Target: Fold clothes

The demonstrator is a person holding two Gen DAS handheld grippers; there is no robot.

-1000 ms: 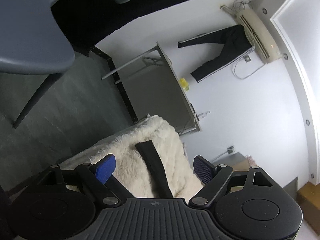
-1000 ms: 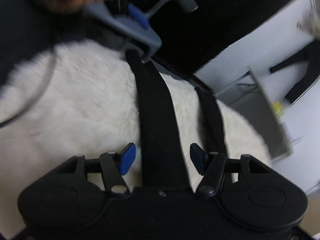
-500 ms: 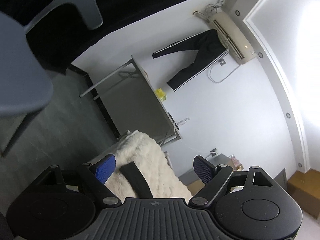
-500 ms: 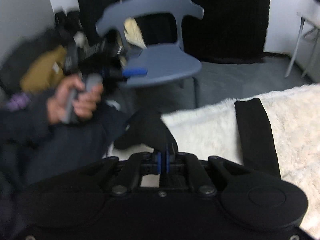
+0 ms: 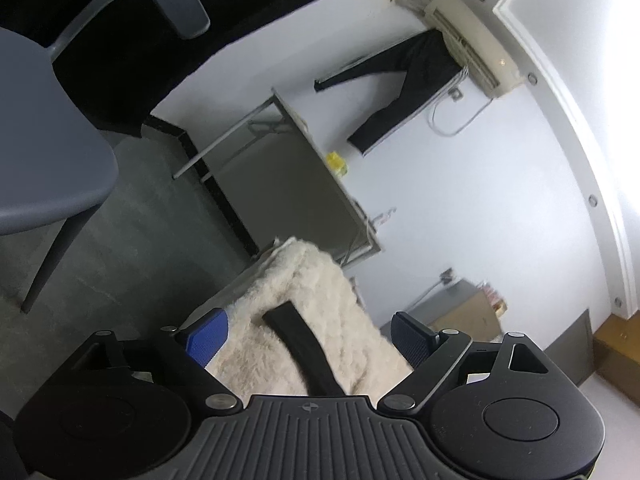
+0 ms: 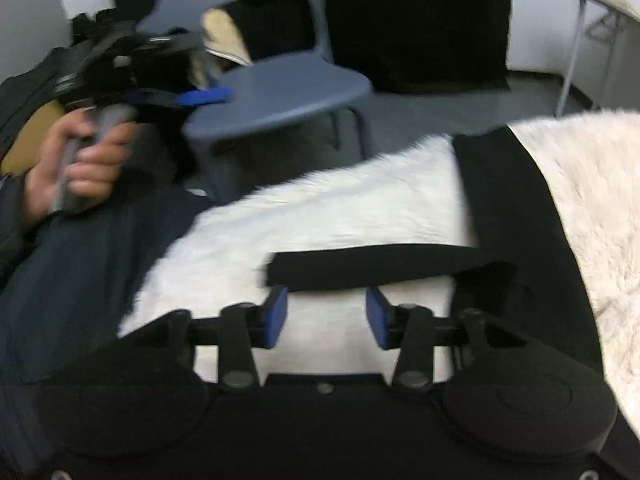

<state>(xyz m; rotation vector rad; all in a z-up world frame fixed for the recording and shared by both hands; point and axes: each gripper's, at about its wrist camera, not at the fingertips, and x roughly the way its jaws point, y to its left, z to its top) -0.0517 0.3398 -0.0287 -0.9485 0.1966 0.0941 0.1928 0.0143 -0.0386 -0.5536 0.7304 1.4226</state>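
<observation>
Fabric lay black against a shaggy cream blanket (image 6: 360, 208), and both tools were off it. Off to the left of the right tool, a hand (image 6: 76, 168) held the left tool (image 5: 304, 338) raised beside a grey chair (image 6: 280, 92), its blue pads spread wide with nothing pinched between them; from that tool's own view a strip of the black garment (image 5: 304, 344) ran away from it along its pointing line, lying on the blanket below the gap and untouched. Moving rightward, the right tool (image 6: 326, 316) hung just short of a folded-over black band (image 6: 380, 266), its jaws opening, with only blanket showing between the pads. That band lay crosswise, just ahead of the fingertips, its long axis running left to right across the tool's front. At its right end it joined a broader black panel (image 6: 516, 216) stretching away towards the blanket's far edge. I judged the right tool the nearer for the next grasp. The cloth looked thin, matte and limp, its edges blurred.
</observation>
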